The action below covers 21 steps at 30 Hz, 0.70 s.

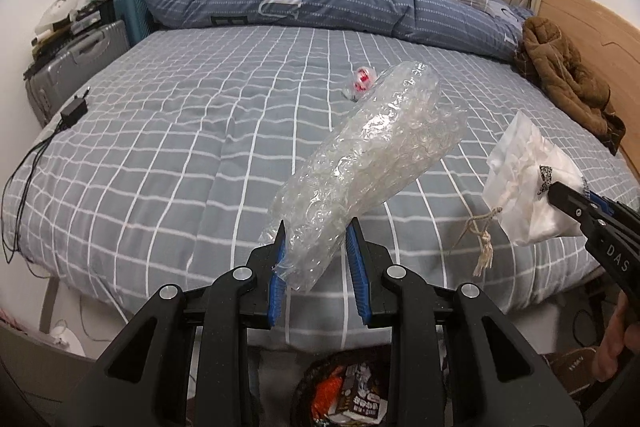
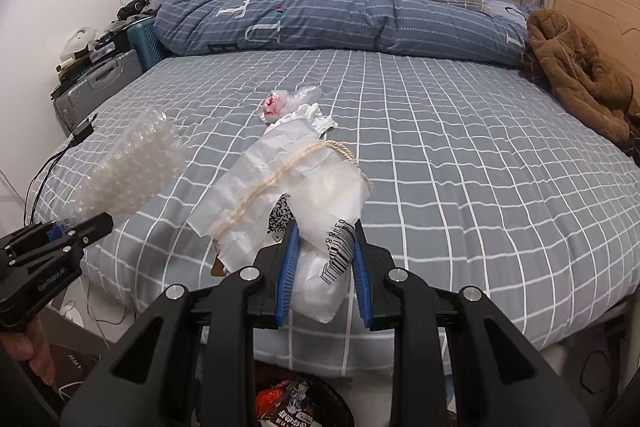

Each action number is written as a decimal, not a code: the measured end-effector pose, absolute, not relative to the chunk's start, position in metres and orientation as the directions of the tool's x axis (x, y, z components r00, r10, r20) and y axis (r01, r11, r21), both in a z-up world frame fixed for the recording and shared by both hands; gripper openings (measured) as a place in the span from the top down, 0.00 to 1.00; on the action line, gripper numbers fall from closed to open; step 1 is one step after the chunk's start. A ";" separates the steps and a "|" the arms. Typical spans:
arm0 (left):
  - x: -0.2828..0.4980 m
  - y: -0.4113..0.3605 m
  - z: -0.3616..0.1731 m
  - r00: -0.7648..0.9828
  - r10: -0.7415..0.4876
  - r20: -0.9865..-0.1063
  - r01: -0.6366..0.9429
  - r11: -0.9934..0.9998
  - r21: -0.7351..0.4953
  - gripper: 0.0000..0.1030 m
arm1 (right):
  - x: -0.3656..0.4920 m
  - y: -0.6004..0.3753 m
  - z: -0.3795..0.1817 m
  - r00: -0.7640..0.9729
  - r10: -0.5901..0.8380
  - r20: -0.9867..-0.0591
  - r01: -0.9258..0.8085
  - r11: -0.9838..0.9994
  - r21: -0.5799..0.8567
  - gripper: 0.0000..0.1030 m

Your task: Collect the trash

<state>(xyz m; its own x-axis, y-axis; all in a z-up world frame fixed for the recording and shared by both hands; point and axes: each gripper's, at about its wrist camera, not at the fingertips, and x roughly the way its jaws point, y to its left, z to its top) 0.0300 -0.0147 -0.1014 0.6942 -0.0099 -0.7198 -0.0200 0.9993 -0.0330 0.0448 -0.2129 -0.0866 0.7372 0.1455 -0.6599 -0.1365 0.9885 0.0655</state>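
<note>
My left gripper (image 1: 318,231) is shut on a roll of clear bubble wrap (image 1: 372,151), held up over the near edge of the bed. The same bubble wrap (image 2: 132,167) shows at the left of the right wrist view with the left gripper (image 2: 86,227) under it. My right gripper (image 2: 325,231) is shut on a crumpled white paper bag (image 2: 280,187) with a barcode label and a beige string handle; this paper bag (image 1: 528,183) hangs at the right of the left wrist view. A small clear wrapper with red print (image 2: 274,107) lies on the bed further in.
A trash bin with wrappers (image 1: 348,391) sits on the floor below the grippers. The bed (image 2: 460,147) has a grey checked sheet, a rolled blue duvet (image 2: 320,23) and a brown jacket (image 2: 576,75). A black charger with cable (image 1: 74,111) lies at the left edge. Suitcases (image 1: 76,63) stand beyond.
</note>
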 end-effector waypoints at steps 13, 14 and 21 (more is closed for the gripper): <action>-0.011 -0.012 -0.105 0.672 -0.004 -0.741 -0.039 0.998 -0.041 0.74 | 0.005 -0.207 -0.088 0.724 0.159 -0.672 -0.144 0.987 0.079 0.76; -0.015 -0.011 -0.106 0.669 -0.003 -0.743 -0.042 0.998 -0.042 0.74 | 0.003 -0.207 -0.089 0.723 0.160 -0.673 -0.144 0.986 0.080 0.76; -0.037 -0.013 -0.111 0.652 -0.002 -0.758 -0.047 0.998 -0.044 0.74 | -0.018 -0.203 -0.092 0.709 0.165 -0.686 -0.150 0.985 0.081 0.76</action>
